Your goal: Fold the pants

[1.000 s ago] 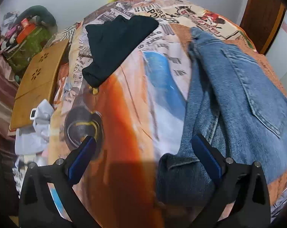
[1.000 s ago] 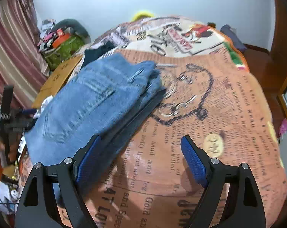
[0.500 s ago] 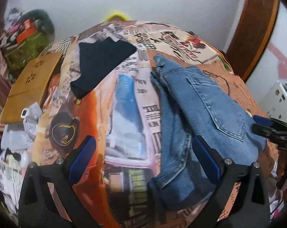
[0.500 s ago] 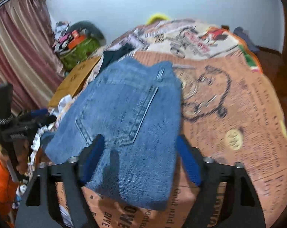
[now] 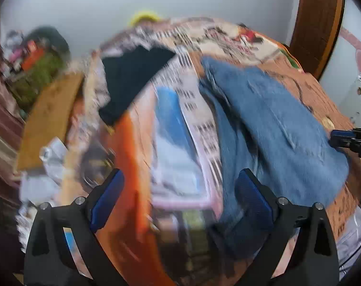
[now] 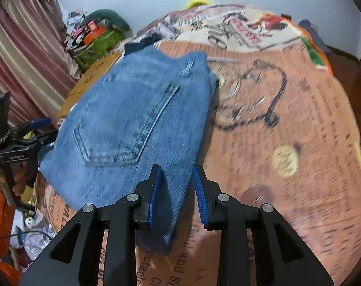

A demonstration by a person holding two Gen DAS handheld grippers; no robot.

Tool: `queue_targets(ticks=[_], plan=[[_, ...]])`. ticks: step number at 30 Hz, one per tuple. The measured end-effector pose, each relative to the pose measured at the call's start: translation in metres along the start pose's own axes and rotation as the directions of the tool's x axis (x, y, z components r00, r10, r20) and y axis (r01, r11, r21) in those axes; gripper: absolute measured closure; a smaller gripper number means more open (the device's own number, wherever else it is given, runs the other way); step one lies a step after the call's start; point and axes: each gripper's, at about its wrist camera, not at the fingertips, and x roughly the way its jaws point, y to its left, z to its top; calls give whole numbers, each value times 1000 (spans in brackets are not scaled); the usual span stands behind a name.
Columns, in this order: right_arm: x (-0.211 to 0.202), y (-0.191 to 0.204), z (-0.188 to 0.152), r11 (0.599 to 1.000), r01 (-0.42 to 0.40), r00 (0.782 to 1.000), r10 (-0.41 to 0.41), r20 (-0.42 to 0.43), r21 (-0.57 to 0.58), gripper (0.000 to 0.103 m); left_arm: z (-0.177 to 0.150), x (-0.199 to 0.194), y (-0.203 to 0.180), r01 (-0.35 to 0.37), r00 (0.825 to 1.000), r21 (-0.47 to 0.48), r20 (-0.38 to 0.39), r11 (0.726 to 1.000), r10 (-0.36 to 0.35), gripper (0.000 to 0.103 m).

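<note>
The folded blue jeans [image 6: 132, 124] lie on the printed bedspread [image 6: 287, 119], back pocket up. My right gripper [image 6: 178, 190] has its jaws narrowed around the near corner of the jeans, with denim between the blue pads. In the left wrist view the jeans [image 5: 275, 128] lie at the right. My left gripper [image 5: 180, 195] is open and empty, its right finger [image 5: 252, 195] beside the jeans' near-left edge. The view is blurred. The right gripper's tip [image 5: 347, 138] shows at the jeans' far right edge.
A folded black garment [image 5: 132, 76] lies on the bed at the back left. A wooden board [image 5: 49, 119] and a heap of bags and clothes [image 6: 96, 38] stand past the bed's left side. A wooden door frame [image 5: 318, 19] is at the back right.
My right gripper has narrowed from wide open onto the jeans' near corner. The left gripper stays open and has shifted, which blurs its view.
</note>
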Motion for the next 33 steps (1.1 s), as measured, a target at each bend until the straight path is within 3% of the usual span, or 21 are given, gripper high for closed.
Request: queue_targets(ticks=[2, 4, 10, 13, 18, 21, 23, 24, 25, 27, 29, 33], plan=[[-4, -5, 13, 1000, 5, 999, -5, 32, 6, 75, 17, -3, 4, 8, 1000, -2, 19, 1000, -8, 5], [-5, -10, 26, 1000, 15, 998, -16, 65, 20, 65, 39, -3, 5, -5, 999, -5, 42, 1000, 5, 5], [9, -22, 69, 999, -5, 992, 0, 124, 40, 58, 99, 20, 3, 37, 995, -38, 89, 999, -34, 4], [30, -28, 90, 998, -19, 992, 12, 127, 53, 58, 123, 47, -10, 69, 996, -17, 60, 997, -67, 4], [82, -43, 121, 996, -33, 998, 28, 61, 78, 58, 145, 101, -34, 85, 996, 41, -18, 996, -84, 4], [107, -49, 131, 996, -25, 999, 22, 32, 80, 58, 148, 128, -40, 91, 995, 52, -55, 994, -88, 16], [123, -52, 135, 996, -35, 999, 36, -11, 77, 67, 148, 143, -40, 111, 991, 44, -74, 993, -107, 28], [128, -53, 135, 996, -57, 998, 60, -37, 72, 79, 148, 148, -39, 126, 990, 36, -75, 991, -123, 32], [133, -54, 135, 995, -76, 996, 79, -50, 70, 82, 146, 152, -38, 123, 990, 36, -79, 992, -120, 40], [135, -51, 135, 998, -49, 997, 51, -55, 36, 86, 143, 159, -40, 89, 993, 48, -78, 995, -85, 42], [136, -48, 135, 1000, 27, 998, -28, -65, -16, 89, 141, 164, -43, 53, 996, 57, -78, 997, -48, 42], [112, -43, 134, 997, 63, 998, -64, -26, -32, 89, 147, 154, -40, 71, 995, 46, -77, 996, -67, 45]])
